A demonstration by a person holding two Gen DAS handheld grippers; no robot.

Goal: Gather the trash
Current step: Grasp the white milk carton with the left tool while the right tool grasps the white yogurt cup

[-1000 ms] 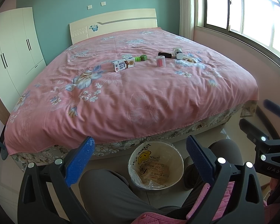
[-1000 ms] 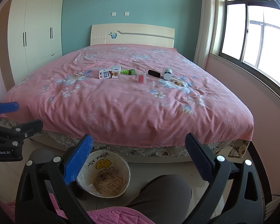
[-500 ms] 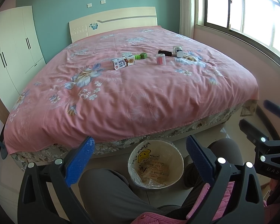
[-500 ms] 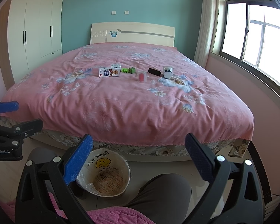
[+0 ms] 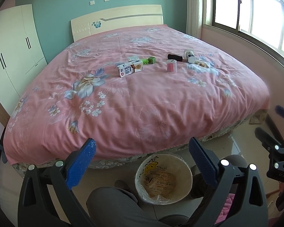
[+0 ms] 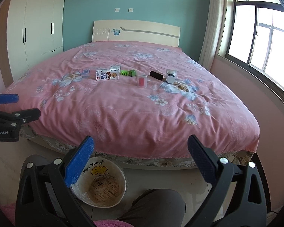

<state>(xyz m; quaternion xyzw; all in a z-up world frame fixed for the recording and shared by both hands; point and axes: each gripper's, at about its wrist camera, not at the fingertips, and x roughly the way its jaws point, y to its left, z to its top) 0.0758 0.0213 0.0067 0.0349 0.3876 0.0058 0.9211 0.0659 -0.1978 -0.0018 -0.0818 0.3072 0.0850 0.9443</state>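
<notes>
Several small items lie mid-bed on the pink floral cover: a milk carton (image 5: 129, 69) (image 6: 107, 75), green blocks (image 5: 149, 60) (image 6: 129, 73), a clear cup with a red core (image 5: 171, 66) (image 6: 142, 81), a black cylinder (image 5: 174, 57) (image 6: 156, 75) and a white bottle (image 5: 189, 55) (image 6: 171, 75). A lined waste bin (image 5: 142, 172) (image 6: 121, 172) stands on the floor at the bed's foot. My left gripper (image 5: 142, 160) is open and empty above the bin. My right gripper (image 6: 141, 157) is open and empty, right of the bin.
The person's grey-trousered knees (image 5: 111, 204) (image 6: 157, 206) flank the bin. White wardrobe (image 5: 13, 43) at left, window (image 5: 255, 11) and pink wall at right, headboard (image 6: 136, 31) at the back. Each gripper shows at the edge of the other's view (image 5: 274, 151) (image 6: 7, 117).
Both views have moved slightly forward and up toward the bed. Both grippers stay open and empty; the items on the bed have not moved.
</notes>
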